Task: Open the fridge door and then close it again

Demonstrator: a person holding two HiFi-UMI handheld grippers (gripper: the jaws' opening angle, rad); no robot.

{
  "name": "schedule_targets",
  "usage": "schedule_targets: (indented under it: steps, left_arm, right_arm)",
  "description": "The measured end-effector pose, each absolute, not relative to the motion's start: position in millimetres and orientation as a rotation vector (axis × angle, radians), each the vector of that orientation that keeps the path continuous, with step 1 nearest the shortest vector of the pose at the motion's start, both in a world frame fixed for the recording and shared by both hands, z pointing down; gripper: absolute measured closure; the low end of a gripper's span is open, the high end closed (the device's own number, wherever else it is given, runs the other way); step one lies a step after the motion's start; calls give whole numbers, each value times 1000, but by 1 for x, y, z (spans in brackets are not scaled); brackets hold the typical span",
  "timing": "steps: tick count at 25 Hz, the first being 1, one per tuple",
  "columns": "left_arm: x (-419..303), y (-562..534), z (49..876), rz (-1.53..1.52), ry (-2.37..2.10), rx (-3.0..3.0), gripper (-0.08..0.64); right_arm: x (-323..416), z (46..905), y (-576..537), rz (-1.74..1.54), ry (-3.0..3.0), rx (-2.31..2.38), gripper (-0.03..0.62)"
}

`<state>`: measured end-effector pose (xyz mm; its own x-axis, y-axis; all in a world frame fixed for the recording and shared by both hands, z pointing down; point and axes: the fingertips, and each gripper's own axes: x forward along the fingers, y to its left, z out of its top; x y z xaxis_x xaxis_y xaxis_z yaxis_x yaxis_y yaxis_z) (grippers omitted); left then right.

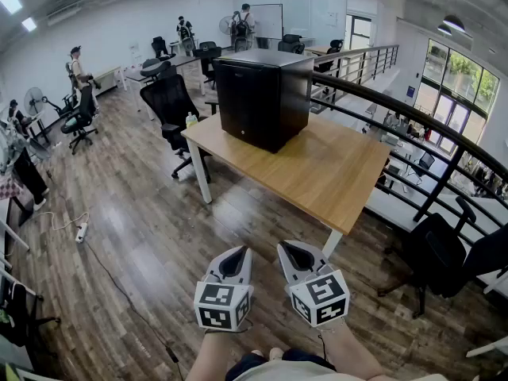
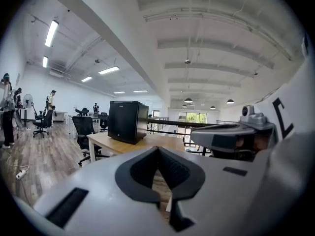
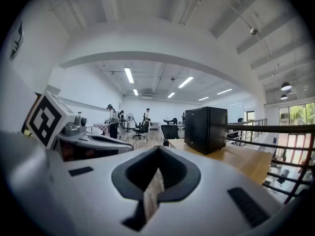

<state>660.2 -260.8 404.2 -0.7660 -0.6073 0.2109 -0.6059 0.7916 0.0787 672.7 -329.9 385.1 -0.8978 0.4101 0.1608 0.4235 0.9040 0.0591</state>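
A small black fridge point(image 1: 263, 95) stands on a wooden table point(image 1: 341, 182), door closed, well ahead of me. It shows also in the left gripper view as the black fridge point(image 2: 126, 121) and in the right gripper view as the fridge point(image 3: 205, 130). My left gripper point(image 1: 236, 259) and right gripper point(image 1: 296, 255) hang side by side over the floor, short of the table's near corner. Both are shut with nothing between the jaws. They are far from the fridge.
A black railing point(image 1: 413, 121) runs along the table's right side. Black office chairs stand behind the table point(image 1: 172, 105) and at the right point(image 1: 432, 256). A cable and power strip point(image 1: 80, 232) lie on the wood floor at left. Several people stand far back.
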Motion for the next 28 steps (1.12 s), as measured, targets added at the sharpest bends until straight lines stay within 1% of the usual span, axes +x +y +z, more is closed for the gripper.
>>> schedule_targets:
  steps: [10, 17, 28]
  left_arm:
    - [651, -259, 408, 19, -2734, 961, 555]
    - [649, -265, 406, 11, -2750, 961, 555]
    - [632, -279, 424, 10, -2759, 858, 555]
  right_arm:
    - [659, 395, -329, -177, -2898, -644, 595]
    - [662, 386, -329, -55, -2946, -691, 595]
    - [651, 406, -359, -74, -2913, -719, 595]
